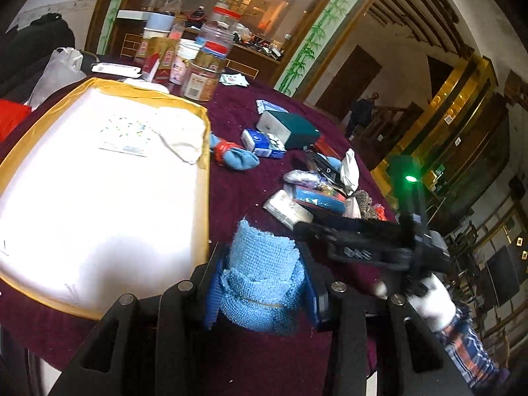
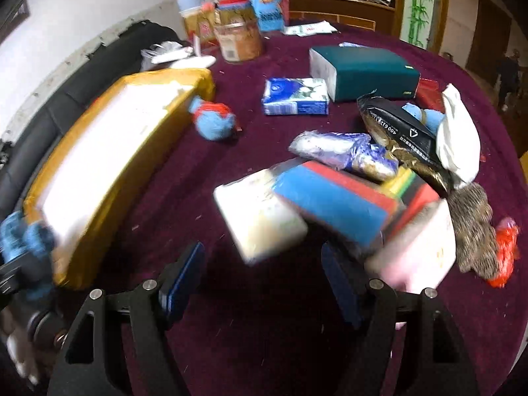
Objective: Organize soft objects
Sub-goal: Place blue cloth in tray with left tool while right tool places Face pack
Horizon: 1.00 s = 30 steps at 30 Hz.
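My left gripper (image 1: 262, 283) is shut on a rolled light-blue towel (image 1: 260, 274), held just above the maroon tablecloth beside the white-lined yellow box (image 1: 99, 198). The towel also shows at the left edge of the right wrist view (image 2: 23, 237). A white cloth (image 1: 181, 135) and a printed pack lie in the box. My right gripper (image 2: 260, 274) is open and empty, in front of a pile with a white tissue pack (image 2: 260, 214) and a blue-and-red pack (image 2: 333, 204). It also shows in the left wrist view (image 1: 307, 227). A blue-and-red knit item (image 2: 214, 118) lies by the box corner.
A teal box (image 2: 363, 69), a blue-and-white tissue pack (image 2: 295, 95), a black bag (image 2: 396, 132), a white bag (image 2: 458, 135) and a brown fuzzy thing (image 2: 475, 227) lie on the table (image 2: 264, 330). Jars and cartons (image 2: 237, 33) stand at the back.
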Tool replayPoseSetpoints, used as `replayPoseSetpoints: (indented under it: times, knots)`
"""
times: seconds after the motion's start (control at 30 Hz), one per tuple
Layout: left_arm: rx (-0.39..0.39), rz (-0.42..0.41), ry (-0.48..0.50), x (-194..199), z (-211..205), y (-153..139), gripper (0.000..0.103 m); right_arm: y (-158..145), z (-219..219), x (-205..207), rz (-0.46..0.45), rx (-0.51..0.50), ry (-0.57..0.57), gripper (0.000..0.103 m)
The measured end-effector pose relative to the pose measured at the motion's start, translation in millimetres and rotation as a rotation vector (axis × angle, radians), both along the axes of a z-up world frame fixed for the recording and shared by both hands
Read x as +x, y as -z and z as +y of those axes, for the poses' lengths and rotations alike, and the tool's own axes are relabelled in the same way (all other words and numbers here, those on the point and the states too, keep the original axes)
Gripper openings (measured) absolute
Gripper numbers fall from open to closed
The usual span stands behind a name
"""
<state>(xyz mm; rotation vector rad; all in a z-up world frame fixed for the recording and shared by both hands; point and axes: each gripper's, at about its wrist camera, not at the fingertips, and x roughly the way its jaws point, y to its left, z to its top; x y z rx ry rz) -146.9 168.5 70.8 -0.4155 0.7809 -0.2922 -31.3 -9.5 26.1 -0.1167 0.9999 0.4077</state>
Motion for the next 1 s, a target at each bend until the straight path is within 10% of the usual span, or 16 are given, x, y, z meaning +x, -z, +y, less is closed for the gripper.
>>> replayPoseSetpoints:
  times: [0.53,1.0]
  knots:
    - [0.015,0.0,-0.143,-3.1,73.2,-8.4,0.043,-15.0,20.0,-8.5,-0.035,0.028,-0.044,0.056]
    - [0.204,0.078,-0.217,101.0,134.3,-13.8,0.043,-60.0,107.1,2.9,-0.012,0.157,-0.18,0.056]
